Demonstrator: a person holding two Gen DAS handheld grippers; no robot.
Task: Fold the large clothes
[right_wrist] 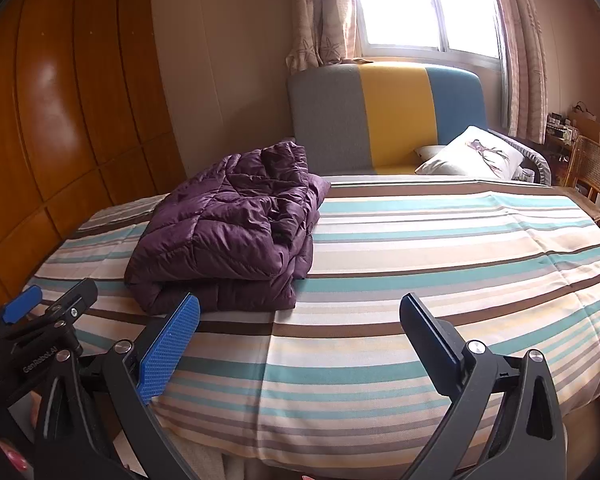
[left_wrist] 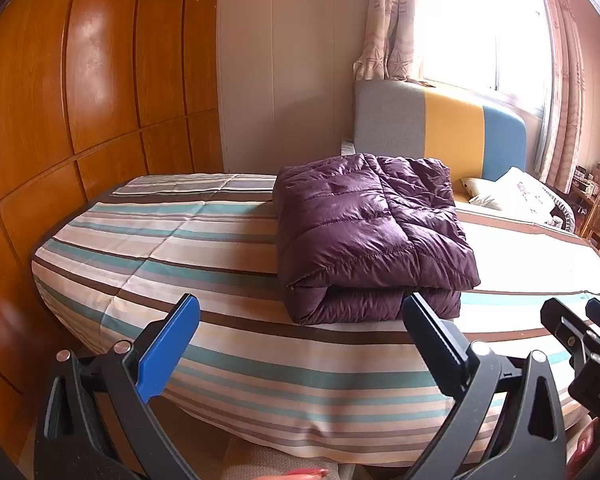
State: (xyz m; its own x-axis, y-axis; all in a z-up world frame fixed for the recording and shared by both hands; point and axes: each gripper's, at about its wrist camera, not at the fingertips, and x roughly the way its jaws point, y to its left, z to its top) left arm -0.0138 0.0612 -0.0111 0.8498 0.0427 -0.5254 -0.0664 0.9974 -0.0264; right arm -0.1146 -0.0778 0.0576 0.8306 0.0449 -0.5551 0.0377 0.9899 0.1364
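Note:
A purple quilted down jacket [left_wrist: 372, 232] lies folded into a thick rectangle on the striped bed [left_wrist: 180, 256]. In the right wrist view the jacket [right_wrist: 228, 236] lies left of centre on the bed [right_wrist: 440, 264]. My left gripper [left_wrist: 300, 316] is open and empty, held over the bed's near edge, just short of the jacket's front fold. My right gripper [right_wrist: 300, 316] is open and empty, to the right of the jacket. The right gripper also shows at the right edge of the left wrist view [left_wrist: 580, 324], and the left gripper at the left edge of the right wrist view [right_wrist: 52, 296].
A wooden wardrobe [left_wrist: 80, 92] stands along the left of the bed. A grey, yellow and blue headboard [left_wrist: 440, 128] and white pillows [right_wrist: 472, 158] are at the far end under a curtained window [right_wrist: 420, 4]. A wicker chair [right_wrist: 592, 168] stands at the right.

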